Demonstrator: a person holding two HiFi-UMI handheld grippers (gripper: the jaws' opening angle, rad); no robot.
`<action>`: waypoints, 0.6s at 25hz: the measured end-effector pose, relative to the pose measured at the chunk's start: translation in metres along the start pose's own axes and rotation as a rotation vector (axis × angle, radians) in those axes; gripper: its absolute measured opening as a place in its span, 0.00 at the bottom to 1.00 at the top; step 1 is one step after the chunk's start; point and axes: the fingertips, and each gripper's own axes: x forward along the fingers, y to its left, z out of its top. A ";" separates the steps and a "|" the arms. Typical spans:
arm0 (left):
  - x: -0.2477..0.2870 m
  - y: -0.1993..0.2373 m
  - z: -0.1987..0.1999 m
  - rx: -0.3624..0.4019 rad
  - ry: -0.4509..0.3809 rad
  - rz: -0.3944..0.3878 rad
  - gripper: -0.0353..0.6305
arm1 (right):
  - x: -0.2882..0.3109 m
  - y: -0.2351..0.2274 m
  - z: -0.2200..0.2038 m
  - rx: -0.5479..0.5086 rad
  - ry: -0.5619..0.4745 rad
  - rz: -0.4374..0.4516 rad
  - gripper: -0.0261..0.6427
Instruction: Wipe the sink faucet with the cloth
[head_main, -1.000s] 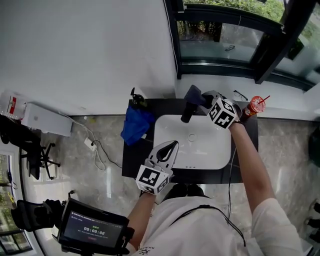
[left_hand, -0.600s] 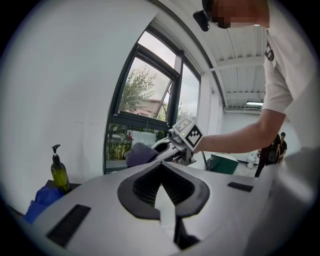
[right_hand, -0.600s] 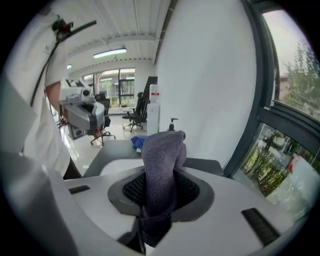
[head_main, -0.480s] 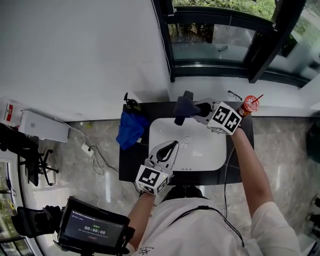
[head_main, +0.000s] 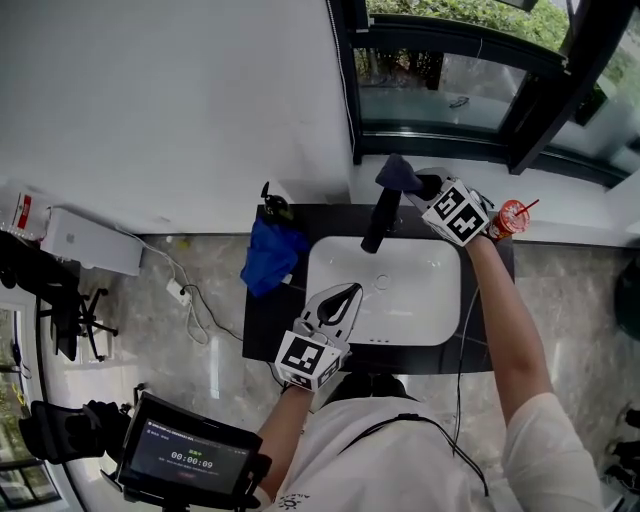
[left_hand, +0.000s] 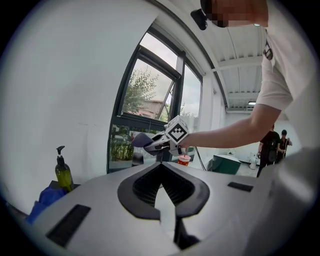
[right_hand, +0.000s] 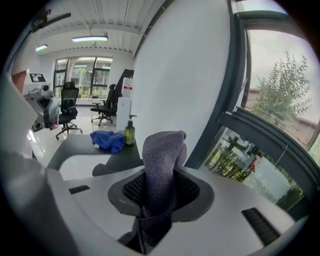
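faucet (head_main: 380, 225) stands black at the back of the white sink (head_main: 440, 320), set in a dark worktop (head_main: 262, 320). right tongs (head_main: 422, 187) pinch the grey cloth (head_main: 397, 173), which is up at the faucet's top end; can't tell if it touches. left tongs (head_main: 337, 300) are pressed together, empty, over the sink's front rim. step looks like mid-wipe, near the top. next move probably needs the cloth pressed onto the spout and dragged along it.

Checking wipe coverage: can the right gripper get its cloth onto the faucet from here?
Probably yes. The right gripper, shut on the cloth, hangs right by the faucet's top end with nothing between. The left gripper is over the sink's front, out of the way.
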 end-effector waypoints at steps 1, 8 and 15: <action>-0.001 0.001 -0.001 -0.002 -0.001 0.003 0.05 | 0.006 0.003 -0.005 -0.031 0.036 -0.001 0.19; -0.005 0.002 -0.004 -0.010 0.000 0.003 0.05 | 0.006 0.070 -0.014 -0.134 0.088 0.224 0.19; -0.002 -0.003 -0.001 -0.004 -0.005 -0.016 0.05 | -0.018 0.119 -0.008 0.012 -0.006 0.468 0.19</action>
